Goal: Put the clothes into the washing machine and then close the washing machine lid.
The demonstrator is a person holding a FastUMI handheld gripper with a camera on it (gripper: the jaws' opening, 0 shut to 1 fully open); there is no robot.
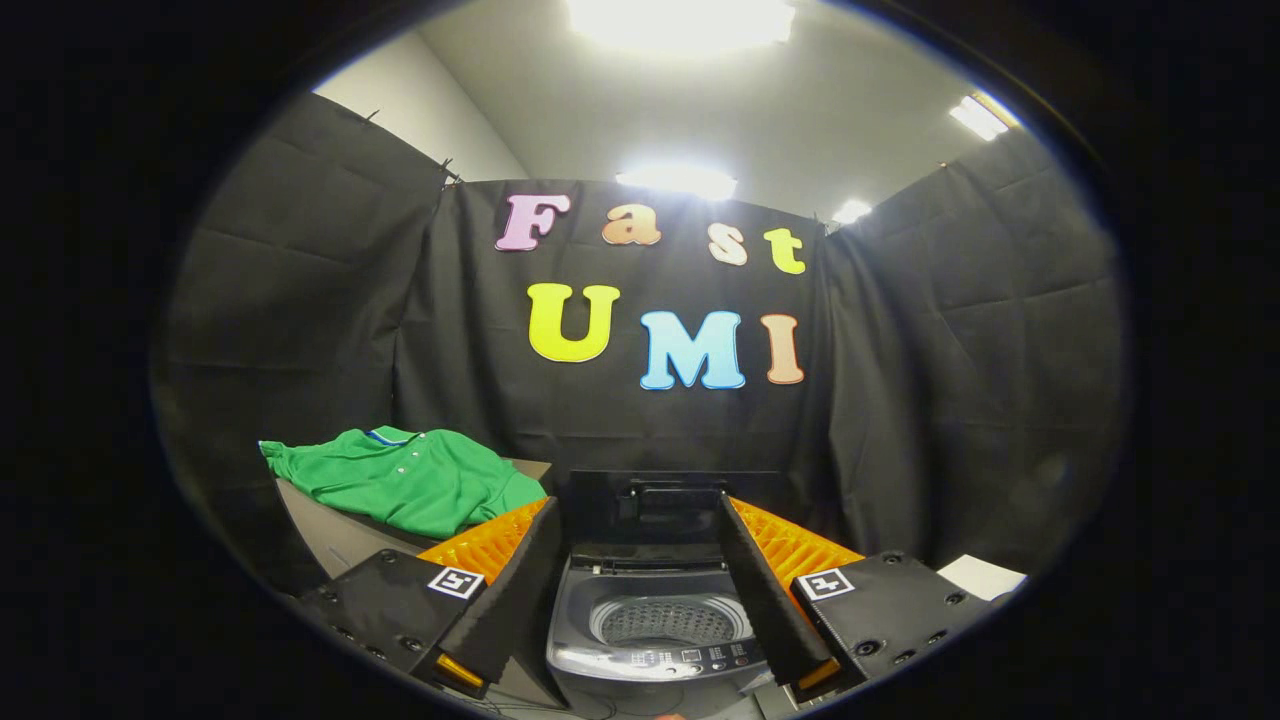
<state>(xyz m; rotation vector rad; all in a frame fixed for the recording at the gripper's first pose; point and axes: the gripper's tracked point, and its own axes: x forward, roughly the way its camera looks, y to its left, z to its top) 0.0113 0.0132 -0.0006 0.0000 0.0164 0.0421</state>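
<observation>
Between spread tongs (640,520), washing machine (655,625) (lid up), green shirt (410,478) left

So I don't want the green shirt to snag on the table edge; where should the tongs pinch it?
Pinch the raised, bunched fold in the middle of the shirt, coming from above. It lies in a heap on the table, and the open tongs can straddle that ridge.

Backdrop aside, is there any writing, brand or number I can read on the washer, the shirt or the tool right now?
Nothing is legible.
Control panel of the washing machine: small print by the buttons, too small to read.
Square markers on the tongs: black-and-white patterns, no words.
Green shirt: no print visible.
The tongs are open and empty, fingers either side of the open drum.
</observation>
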